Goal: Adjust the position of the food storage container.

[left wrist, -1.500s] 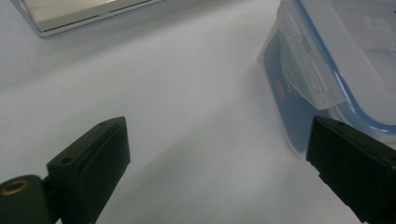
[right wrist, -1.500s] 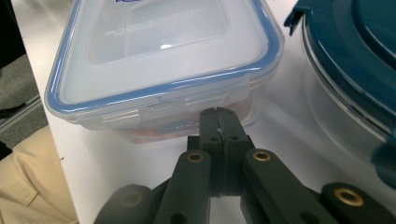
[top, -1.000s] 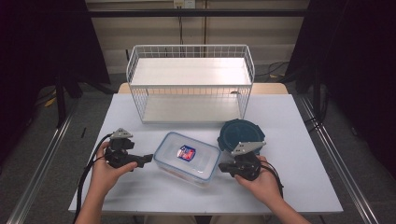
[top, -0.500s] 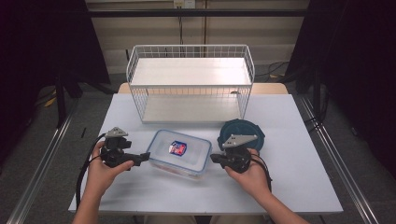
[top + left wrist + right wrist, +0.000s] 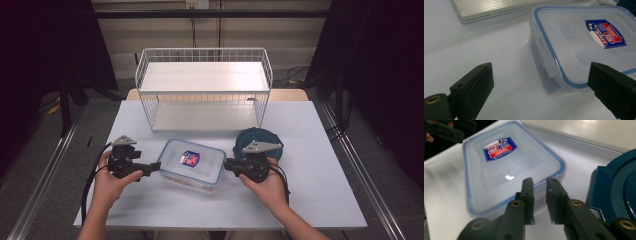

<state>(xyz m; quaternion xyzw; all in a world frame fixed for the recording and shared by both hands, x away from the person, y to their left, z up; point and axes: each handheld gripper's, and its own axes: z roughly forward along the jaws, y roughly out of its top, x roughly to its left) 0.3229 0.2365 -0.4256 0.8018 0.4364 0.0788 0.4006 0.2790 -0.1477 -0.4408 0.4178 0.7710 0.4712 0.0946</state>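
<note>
Container (image 5: 191, 163) first: we have the clear, blue-rimmed box with its lid on lying on the white table (image 5: 320, 200), just in front of the wire basket (image 5: 205, 87) and beside the dark blue round lid (image 5: 260, 142). A second ago it sat much the same, so the box itself has not shifted. What has changed is at our right gripper (image 5: 226, 165): its jaws have just been opening from fully closed to a narrow gap, and in the right gripper view (image 5: 539, 183) they point at the near short edge of the box with nothing pinched between them yet. Our left gripper (image 5: 156, 167) stands with jaws wide apart, one pad (image 5: 472, 86) on the table side and the box corner between them, untouched. We judge that we are lining up both ends for a two-handed lift, probably toward the basket.
</note>
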